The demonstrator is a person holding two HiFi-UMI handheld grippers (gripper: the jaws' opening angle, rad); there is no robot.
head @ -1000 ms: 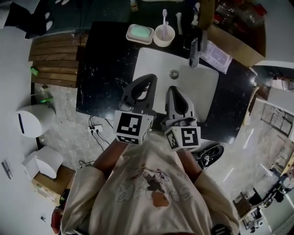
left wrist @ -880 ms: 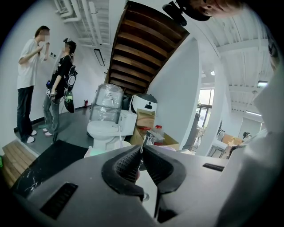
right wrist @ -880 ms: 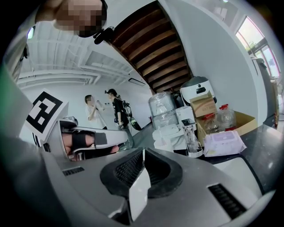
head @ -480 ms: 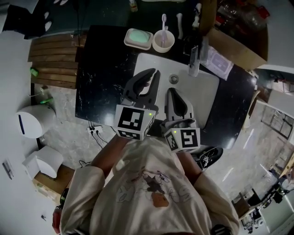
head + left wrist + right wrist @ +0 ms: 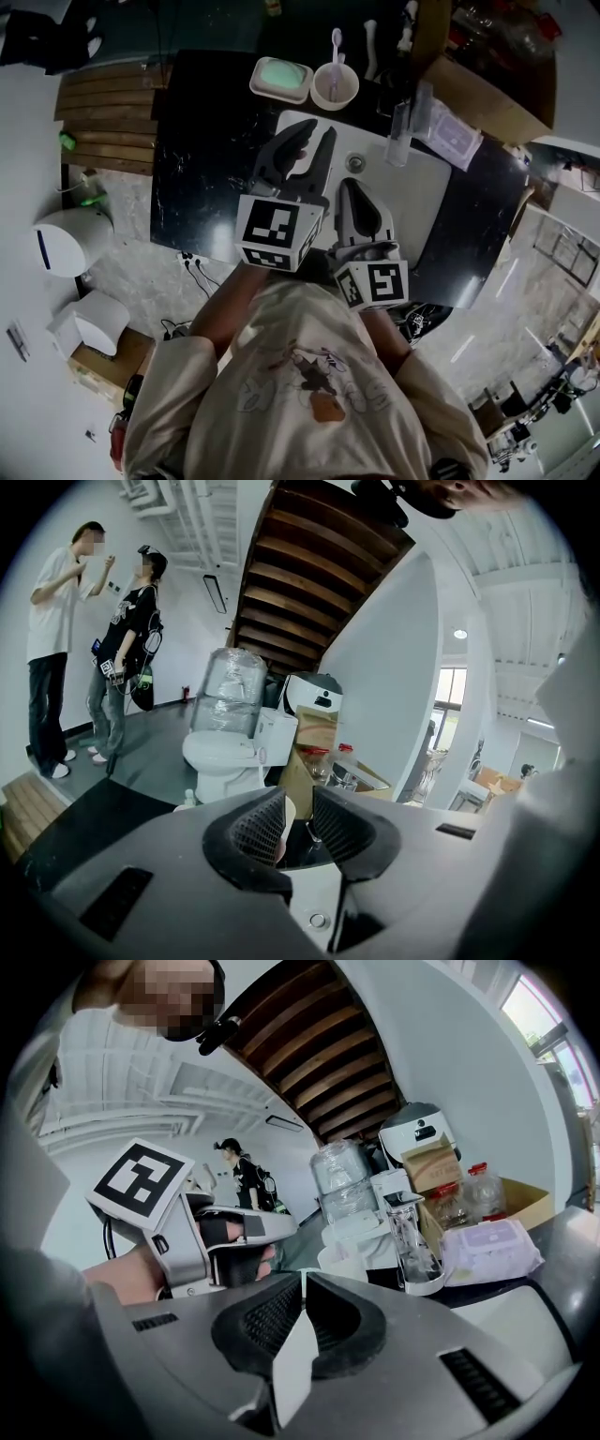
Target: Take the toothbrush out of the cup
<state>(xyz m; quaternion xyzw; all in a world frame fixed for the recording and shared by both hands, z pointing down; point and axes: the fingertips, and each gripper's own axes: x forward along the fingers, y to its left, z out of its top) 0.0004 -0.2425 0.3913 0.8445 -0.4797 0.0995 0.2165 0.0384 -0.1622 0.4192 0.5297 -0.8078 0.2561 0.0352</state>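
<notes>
Your bench (image 5: 202, 159) is black stone with pale veining, polished enough to catch glare. The sink (image 5: 427, 202) set into it looks smooth, glossy white, with a shiny metal drain (image 5: 355, 163). The cup (image 5: 335, 86) is pale and smooth, plastic or ceramic, can't tell which. The toothbrush (image 5: 336, 42) looks plastic. The slats (image 5: 103, 122) off to the left are matt wood, and the box (image 5: 487, 98) is plain brown cardboard.
</notes>
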